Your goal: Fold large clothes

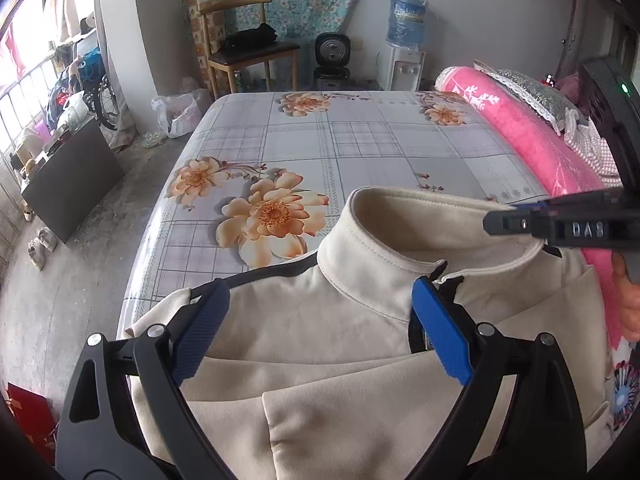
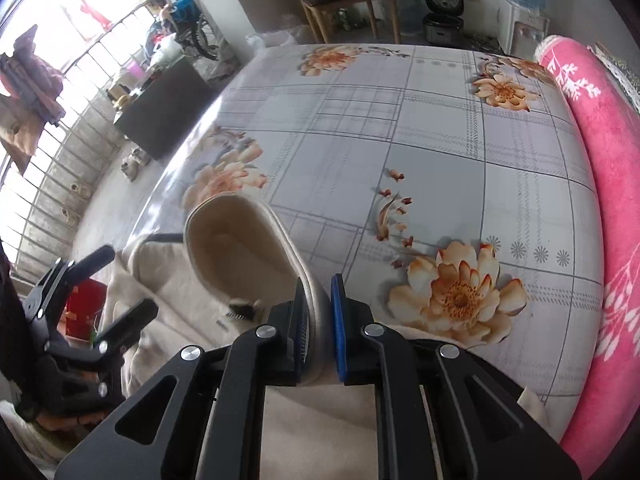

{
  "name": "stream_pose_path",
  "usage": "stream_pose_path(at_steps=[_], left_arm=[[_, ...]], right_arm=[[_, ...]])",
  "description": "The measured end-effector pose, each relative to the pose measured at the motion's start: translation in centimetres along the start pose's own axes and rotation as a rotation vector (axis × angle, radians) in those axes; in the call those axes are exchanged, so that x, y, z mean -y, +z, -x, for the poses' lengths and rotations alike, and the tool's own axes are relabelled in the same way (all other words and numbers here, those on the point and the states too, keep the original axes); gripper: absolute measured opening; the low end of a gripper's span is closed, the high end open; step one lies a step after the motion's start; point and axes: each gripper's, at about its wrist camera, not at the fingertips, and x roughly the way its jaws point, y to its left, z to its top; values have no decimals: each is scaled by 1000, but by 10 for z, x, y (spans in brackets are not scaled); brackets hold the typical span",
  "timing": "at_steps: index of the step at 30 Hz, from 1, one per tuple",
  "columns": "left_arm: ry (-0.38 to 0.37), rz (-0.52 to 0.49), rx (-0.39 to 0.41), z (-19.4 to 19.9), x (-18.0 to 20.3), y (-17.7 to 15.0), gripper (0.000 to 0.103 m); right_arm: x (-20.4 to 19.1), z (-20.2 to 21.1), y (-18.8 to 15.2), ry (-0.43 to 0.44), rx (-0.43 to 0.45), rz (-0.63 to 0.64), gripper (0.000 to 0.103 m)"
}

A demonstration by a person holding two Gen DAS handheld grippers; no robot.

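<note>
Garment: a cream jacket (image 1: pixel 360 380) lies on the near end of the bed (image 1: pixel 360 140), front up, its stand collar (image 1: pixel 400 240) raised toward the bed's middle.
Right gripper (image 2: pixel 318 320): jaws nearly closed, pads pinching the collar's right edge; judged a hold to lift or square the neckline before the fold.
Left gripper (image 1: pixel 320 328): jaws spread wide above the chest and left shoulder, gripping nothing; seemingly poised to take the opposite side so the cloth stays even.
Surface: floral sheet lies flat, giving room ahead of the collar.
Obstruction: pink blanket roll (image 1: pixel 532 140) lies along the right side, near the right gripper.
Progress: sleeve panels appear already laid across the body; final fold judged not yet done.
</note>
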Motion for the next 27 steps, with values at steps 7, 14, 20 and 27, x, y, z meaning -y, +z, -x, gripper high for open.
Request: stream_pose_path(at_steps=[7,14,20,27], left_arm=[[-55,-50,97,44,0,-2,89],[-18,-89,117,52,14,5,89],[-50,-60,114,36,11,12,66],[-354,34,-137,-35,-4,7,18]], right_arm=[[-36,-2,-74,-79,-3,180,12],[-36,-9,-89,-102,-1,203,12],[-41,-13,-94,-136,-10,247,12],[-50,-10,-103,-185,-8,295,12]])
